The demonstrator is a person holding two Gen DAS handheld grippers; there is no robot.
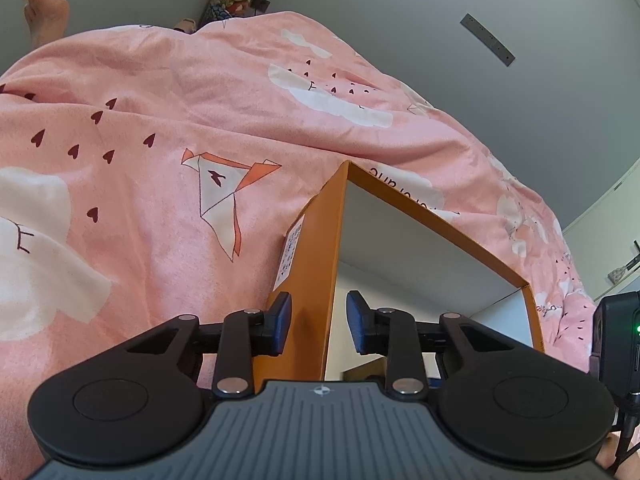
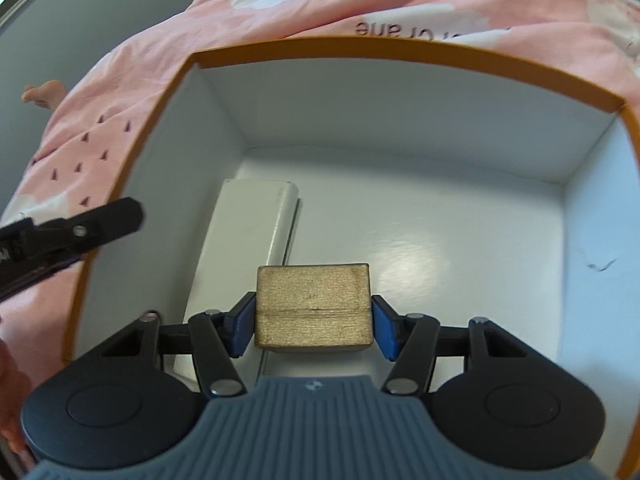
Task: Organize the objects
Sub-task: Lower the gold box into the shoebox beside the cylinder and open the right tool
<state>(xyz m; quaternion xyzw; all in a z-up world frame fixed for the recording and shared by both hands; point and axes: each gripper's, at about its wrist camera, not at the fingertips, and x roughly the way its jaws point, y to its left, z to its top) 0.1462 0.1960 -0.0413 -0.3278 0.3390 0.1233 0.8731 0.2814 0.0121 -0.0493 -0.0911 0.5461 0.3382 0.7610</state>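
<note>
Clamped between the right gripper pads, a gold rectangular block hangs inside the orange white-lined cardboard box, whose near-left wall the left gripper's parted fingers straddle without touching.

box right half: bare floor | left: white case (lying flat) blocks

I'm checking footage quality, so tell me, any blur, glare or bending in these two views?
Right wrist view: glare patch on the box floor, the left gripper smeared by blur, the orange rim bowed by the fisheye; the gold block is fairly sharp. Left wrist view: sharp, evenly lit, blanket bulging from distortion.
</note>
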